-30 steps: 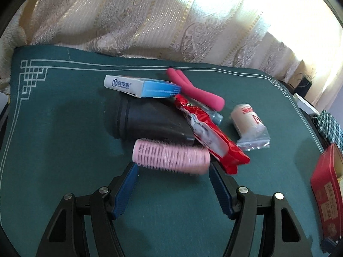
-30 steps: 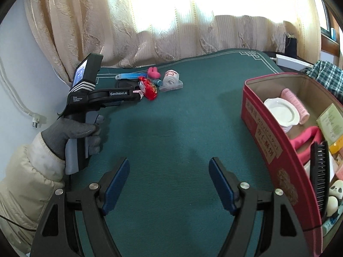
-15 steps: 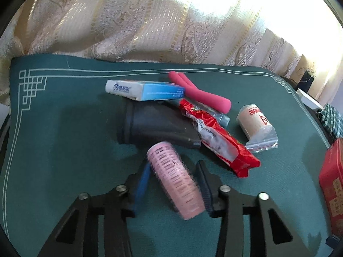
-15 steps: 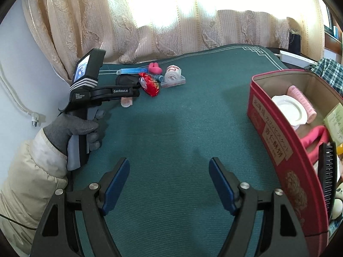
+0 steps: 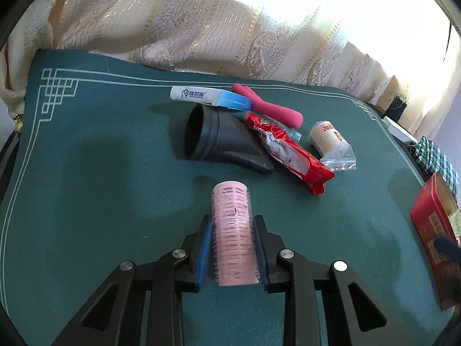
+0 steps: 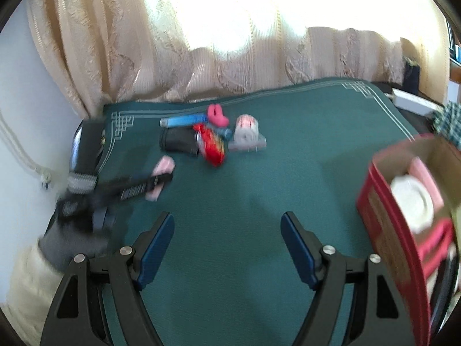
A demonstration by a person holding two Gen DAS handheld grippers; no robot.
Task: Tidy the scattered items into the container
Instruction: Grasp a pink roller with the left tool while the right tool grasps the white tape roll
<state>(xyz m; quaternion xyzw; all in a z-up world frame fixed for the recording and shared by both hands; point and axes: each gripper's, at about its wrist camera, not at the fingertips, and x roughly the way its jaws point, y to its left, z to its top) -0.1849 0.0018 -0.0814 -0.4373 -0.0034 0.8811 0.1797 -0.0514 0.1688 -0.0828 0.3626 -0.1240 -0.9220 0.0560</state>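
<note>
Left gripper [image 5: 232, 248] clamps pink roller [image 5: 234, 230] lengthwise, clear of the pile, for carrying | right gripper [image 6: 227, 248] empty, jaws spread, near red box [image 6: 403, 201] | box well right of roller.

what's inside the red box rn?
In the red box: a white dish, a pink roller behind it, something pink lower down. The rest is blurred or cut off.

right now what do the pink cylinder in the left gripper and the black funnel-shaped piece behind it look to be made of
Pink cylinder: likely a plastic hair roller, matte, with a fuzzy, bristly surface, clamped in the left gripper. Black funnel-shaped piece: probably moulded plastic or rubber, smooth, with a dull sheen and ribbed rings at its wide mouth.
</note>
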